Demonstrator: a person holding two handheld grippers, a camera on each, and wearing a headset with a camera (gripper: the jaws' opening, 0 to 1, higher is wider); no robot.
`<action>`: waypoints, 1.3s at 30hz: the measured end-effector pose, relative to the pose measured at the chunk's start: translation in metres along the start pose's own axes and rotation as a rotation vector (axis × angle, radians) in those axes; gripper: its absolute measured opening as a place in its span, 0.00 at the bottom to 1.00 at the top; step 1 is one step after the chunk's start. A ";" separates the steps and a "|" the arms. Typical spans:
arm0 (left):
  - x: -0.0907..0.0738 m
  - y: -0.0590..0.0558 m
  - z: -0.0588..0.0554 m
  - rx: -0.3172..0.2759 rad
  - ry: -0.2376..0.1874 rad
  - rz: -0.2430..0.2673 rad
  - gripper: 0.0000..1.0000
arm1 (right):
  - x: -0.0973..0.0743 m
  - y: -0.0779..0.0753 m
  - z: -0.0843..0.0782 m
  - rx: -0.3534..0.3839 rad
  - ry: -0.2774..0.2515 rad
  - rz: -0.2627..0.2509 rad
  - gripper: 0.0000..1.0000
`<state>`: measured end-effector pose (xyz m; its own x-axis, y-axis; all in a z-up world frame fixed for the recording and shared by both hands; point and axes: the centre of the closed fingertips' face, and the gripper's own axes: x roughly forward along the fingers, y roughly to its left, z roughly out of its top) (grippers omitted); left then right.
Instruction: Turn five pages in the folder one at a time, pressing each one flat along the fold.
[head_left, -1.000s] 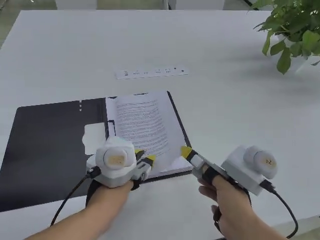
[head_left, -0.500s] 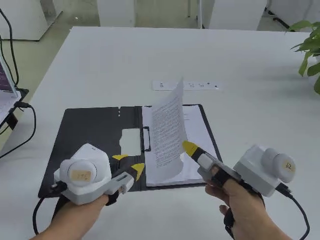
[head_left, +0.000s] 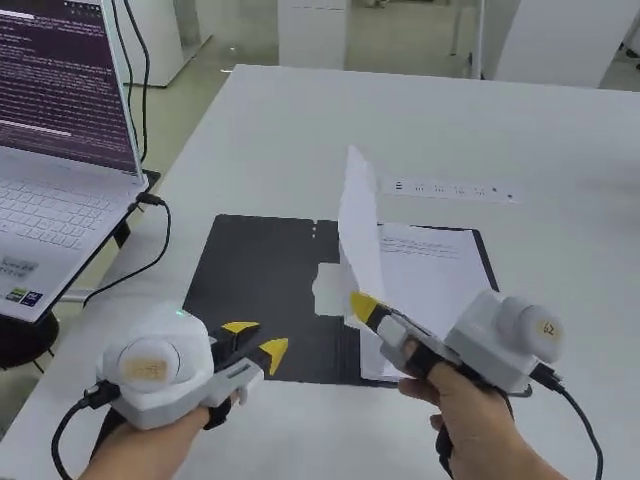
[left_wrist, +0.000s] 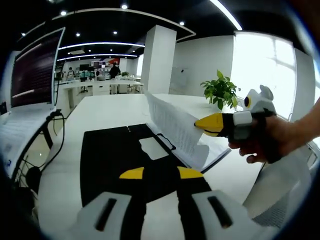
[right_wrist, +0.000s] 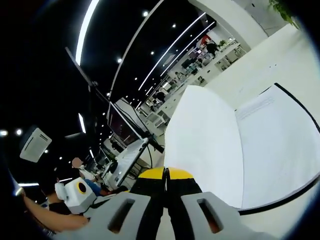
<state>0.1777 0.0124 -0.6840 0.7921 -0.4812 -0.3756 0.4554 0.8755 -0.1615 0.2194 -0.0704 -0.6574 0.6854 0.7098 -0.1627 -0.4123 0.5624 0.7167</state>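
Note:
The black folder (head_left: 255, 275) lies open on the white table, its left cover bare and a stack of printed pages (head_left: 435, 270) on its right half. One page (head_left: 358, 230) stands upright over the fold, its lower edge pinched in my right gripper (head_left: 362, 305), which is shut on it. In the right gripper view the yellow tips of my right gripper (right_wrist: 166, 173) meet on the white page (right_wrist: 200, 140). My left gripper (head_left: 256, 339) hovers open at the folder's front left edge, holding nothing. The left gripper view shows my left gripper (left_wrist: 161, 173) above the black cover (left_wrist: 110, 155), with the raised page (left_wrist: 172, 122) to the right.
An open laptop (head_left: 55, 130) stands at the left, with a cable (head_left: 150, 235) trailing toward the folder. A white power strip (head_left: 450, 188) lies behind the folder. A potted plant (left_wrist: 220, 92) stands at the table's far end.
The page rose from flat to upright in my right gripper and swung left toward the fold. My left gripper drew back off the page to the folder's front left. The head camera turned left.

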 end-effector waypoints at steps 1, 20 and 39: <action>-0.002 0.002 -0.001 -0.003 0.001 0.004 0.21 | 0.004 0.001 -0.004 -0.004 0.013 -0.003 0.00; -0.024 0.030 -0.010 -0.044 0.014 0.080 0.22 | 0.065 -0.019 -0.091 -0.117 0.299 -0.057 0.00; -0.017 0.036 -0.031 -0.041 0.081 0.087 0.22 | 0.082 -0.029 -0.139 -0.203 0.459 -0.028 0.10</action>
<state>0.1679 0.0541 -0.7113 0.7913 -0.4000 -0.4624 0.3684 0.9155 -0.1616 0.2039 0.0302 -0.7854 0.3822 0.7809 -0.4941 -0.5368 0.6228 0.5691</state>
